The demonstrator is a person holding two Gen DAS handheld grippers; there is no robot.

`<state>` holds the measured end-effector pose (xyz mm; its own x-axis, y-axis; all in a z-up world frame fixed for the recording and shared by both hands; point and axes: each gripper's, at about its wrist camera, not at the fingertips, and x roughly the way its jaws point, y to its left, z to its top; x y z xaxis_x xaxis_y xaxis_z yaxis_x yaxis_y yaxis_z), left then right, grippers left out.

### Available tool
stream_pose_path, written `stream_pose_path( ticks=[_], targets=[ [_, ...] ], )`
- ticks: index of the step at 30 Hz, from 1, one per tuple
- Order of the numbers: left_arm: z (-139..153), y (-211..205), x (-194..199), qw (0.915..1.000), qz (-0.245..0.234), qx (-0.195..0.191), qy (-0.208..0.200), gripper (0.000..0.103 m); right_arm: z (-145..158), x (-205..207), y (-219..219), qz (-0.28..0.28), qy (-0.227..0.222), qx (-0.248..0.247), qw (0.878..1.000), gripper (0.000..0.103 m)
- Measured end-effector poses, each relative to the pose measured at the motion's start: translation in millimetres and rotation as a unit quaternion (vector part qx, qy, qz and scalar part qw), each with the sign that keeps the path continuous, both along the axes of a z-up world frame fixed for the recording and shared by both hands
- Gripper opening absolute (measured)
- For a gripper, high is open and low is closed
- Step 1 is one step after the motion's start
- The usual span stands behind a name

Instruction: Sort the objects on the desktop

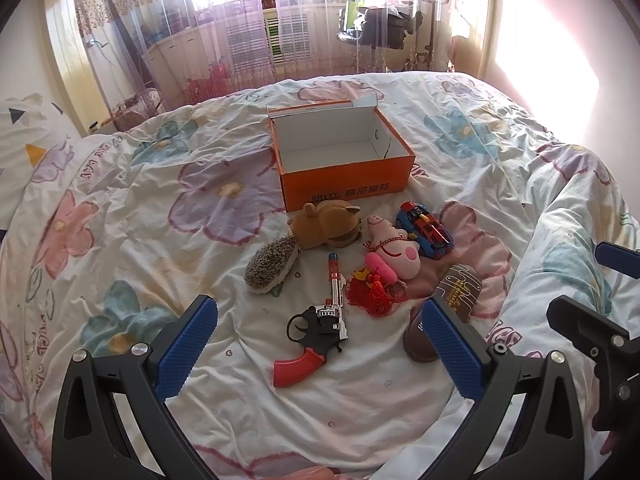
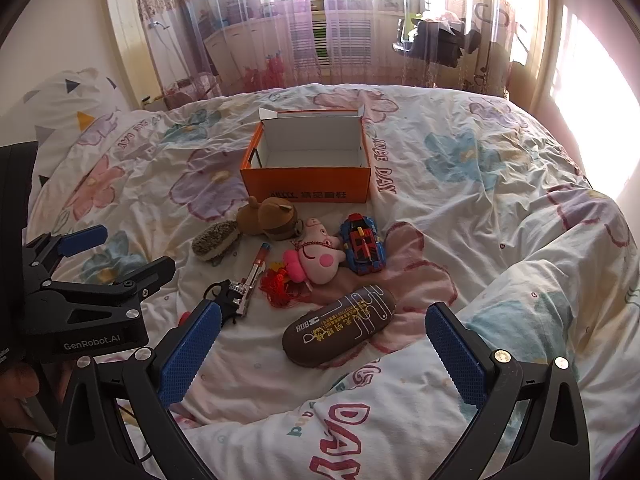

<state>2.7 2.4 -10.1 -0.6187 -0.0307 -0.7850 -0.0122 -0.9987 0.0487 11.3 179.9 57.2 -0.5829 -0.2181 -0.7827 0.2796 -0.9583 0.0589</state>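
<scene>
An open orange shoebox [image 1: 344, 184] [image 2: 306, 182] stands empty on the bed. In front of it lie a brown plush bear [image 1: 328, 224] [image 2: 272, 216], a grey hedgehog brush [image 1: 272, 266] [image 2: 216, 240], a pink pig plush [image 1: 394, 248] [image 2: 320, 256], a red-blue toy car [image 1: 426, 230] [image 2: 364, 246], a red tassel knot [image 1: 372, 292] [image 2: 280, 284], a toy revolver [image 1: 320, 320] [image 2: 240, 292] and a brown glasses case [image 1: 452, 300] [image 2: 340, 326]. My left gripper [image 1: 320, 356] is open above the revolver. My right gripper [image 2: 320, 360] is open above the glasses case.
The flowered quilt [image 1: 160, 200] [image 2: 480, 200] covers the bed, with a raised fold at the right [image 2: 540, 280]. A pillow [image 2: 68, 100] lies far left. Sheer curtains [image 1: 280, 40] and a sunlit window stand behind the bed.
</scene>
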Motion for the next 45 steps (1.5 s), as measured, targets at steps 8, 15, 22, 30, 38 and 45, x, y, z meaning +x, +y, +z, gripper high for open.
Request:
stream_pose_path(
  ticks=[8, 15, 22, 30, 38, 45],
  targets=[
    [-4.1, 2.7, 0.9, 1.0, -0.008, 0.002, -0.003, 0.103, -1.0, -0.6, 0.7, -0.001, -0.002, 0.002, 1.0, 0.103],
    [-6.1, 4.1, 1.1, 0.9999, -0.012, 0.002, -0.004, 0.103, -4.3, -2.0, -0.2, -0.001, -0.005, 0.004, 1.0, 0.103],
    [-6.4, 5.0, 0.7, 0.9999, -0.012, 0.003, -0.004, 0.103, -5.5, -2.7, 0.0, -0.002, -0.006, 0.004, 1.0, 0.103],
    [-8.6, 9.6, 1.5, 0.9999, -0.014, 0.002, -0.005, 0.103, -6.8, -3.3, 0.3, -0.003, -0.007, 0.004, 1.0, 0.103],
    [-13.7, 11.5, -1.4, 0.9998, -0.019, 0.0, -0.01, 0.103, -11.0, -6.1, 3.8, -0.005, -0.016, -0.007, 1.0, 0.103],
    [-52.7, 38.2, -14.3, 0.995, -0.093, 0.006, -0.035, 0.103, -42.7, -35.0, 30.3, -0.028, -0.096, -0.07, 0.992, 0.103]
  ],
)
